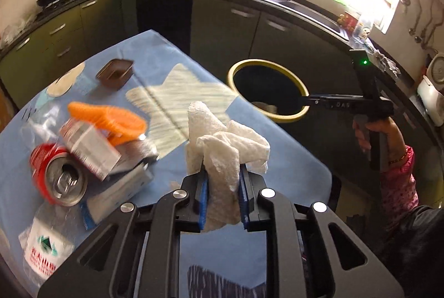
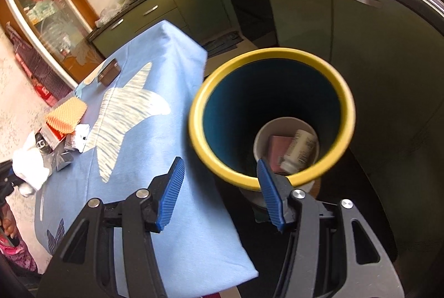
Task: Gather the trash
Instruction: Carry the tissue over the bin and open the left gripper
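Note:
My left gripper (image 1: 222,181) is shut on a crumpled white paper towel (image 1: 222,148) and holds it above the blue tablecloth (image 1: 155,59). A yellow-rimmed bin (image 1: 266,90) stands beside the table's right edge. My right gripper (image 2: 220,178) is open and empty above the bin's near rim (image 2: 272,115); it also shows in the left wrist view (image 1: 305,99). Inside the bin lie a white cup, a pink box and a white bottle (image 2: 298,151). A red can (image 1: 55,173), cartons (image 1: 91,148) and an orange ridged piece (image 1: 111,117) lie on the table at left.
A brown square dish (image 1: 115,73) sits at the table's far side. A plastic bottle with a label (image 1: 41,242) lies at the near left. Green kitchen cabinets (image 1: 222,29), a sink and a stove surround the table. The person's arm (image 1: 396,173) is at right.

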Motion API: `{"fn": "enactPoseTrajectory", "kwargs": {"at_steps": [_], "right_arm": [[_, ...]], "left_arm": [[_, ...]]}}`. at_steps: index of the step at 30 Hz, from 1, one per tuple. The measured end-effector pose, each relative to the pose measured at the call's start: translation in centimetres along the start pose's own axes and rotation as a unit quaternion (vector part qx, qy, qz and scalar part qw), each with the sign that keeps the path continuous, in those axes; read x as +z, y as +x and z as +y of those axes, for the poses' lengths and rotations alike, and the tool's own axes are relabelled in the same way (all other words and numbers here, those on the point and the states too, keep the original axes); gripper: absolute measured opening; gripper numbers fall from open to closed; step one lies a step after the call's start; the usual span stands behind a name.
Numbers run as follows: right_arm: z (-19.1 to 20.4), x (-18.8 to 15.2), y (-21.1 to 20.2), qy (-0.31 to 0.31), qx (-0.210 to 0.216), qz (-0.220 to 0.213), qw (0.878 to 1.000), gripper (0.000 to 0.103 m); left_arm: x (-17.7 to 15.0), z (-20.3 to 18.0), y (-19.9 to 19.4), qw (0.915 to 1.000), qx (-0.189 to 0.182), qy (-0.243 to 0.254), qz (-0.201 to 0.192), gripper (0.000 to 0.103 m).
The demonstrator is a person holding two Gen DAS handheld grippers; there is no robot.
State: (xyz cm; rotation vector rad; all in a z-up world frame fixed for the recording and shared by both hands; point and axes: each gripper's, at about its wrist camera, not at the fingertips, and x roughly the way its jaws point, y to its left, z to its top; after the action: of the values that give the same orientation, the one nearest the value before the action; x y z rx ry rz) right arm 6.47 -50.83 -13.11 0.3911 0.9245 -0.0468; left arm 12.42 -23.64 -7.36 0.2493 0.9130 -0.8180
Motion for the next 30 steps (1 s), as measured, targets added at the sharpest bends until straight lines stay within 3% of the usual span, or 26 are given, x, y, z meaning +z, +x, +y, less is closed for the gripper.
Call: {"fn": "enactPoseTrajectory", "kwargs": {"at_steps": [7, 12, 16, 19, 20, 21, 25, 30], "right_arm": [[-4.7, -1.3, -2.1, 0.047, -0.023, -0.015, 0.998, 0.052], [-7.4, -2.4, -2.7, 0.077, -0.032, -0.018, 0.996, 0.052], [-8.4, -3.0, -3.0, 0.092, -0.034, -0.019, 0.995, 0.052], [-8.7, -3.3, -3.2, 0.097, -0.034, -0.020, 0.994, 0.052], [-8.8, -3.3, -3.2, 0.098, -0.034, -0.020, 0.994, 0.052], [-8.7, -3.3, -3.2, 0.098, -0.034, -0.020, 0.994, 0.052], [-8.1, -3.3, -3.4, 0.094, -0.032, -0.022, 0.995, 0.053], [-7.7, -3.3, -3.1, 0.088, -0.024, -0.021, 0.996, 0.053]], "left_arm": [[8.1, -4.6, 6.3, 0.9968, -0.061, 0.051, 0.008, 0.019], [13.1, -8.7, 13.1, 0.9932, -0.073, 0.085, 0.031, 0.019], [15.2, -11.0, 17.7, 0.9899, -0.085, 0.101, 0.052, 0.021], [16.0, -12.1, 20.4, 0.9899, -0.079, 0.102, 0.059, 0.037], [16.2, -12.3, 21.0, 0.9901, -0.080, 0.101, 0.056, 0.051], [16.4, -12.5, 21.3, 0.9910, -0.075, 0.099, 0.050, 0.060], [16.8, -12.3, 20.5, 0.9931, -0.073, 0.085, 0.034, 0.063], [15.0, -10.8, 13.7, 0.9952, -0.057, 0.075, -0.025, 0.077]]}}
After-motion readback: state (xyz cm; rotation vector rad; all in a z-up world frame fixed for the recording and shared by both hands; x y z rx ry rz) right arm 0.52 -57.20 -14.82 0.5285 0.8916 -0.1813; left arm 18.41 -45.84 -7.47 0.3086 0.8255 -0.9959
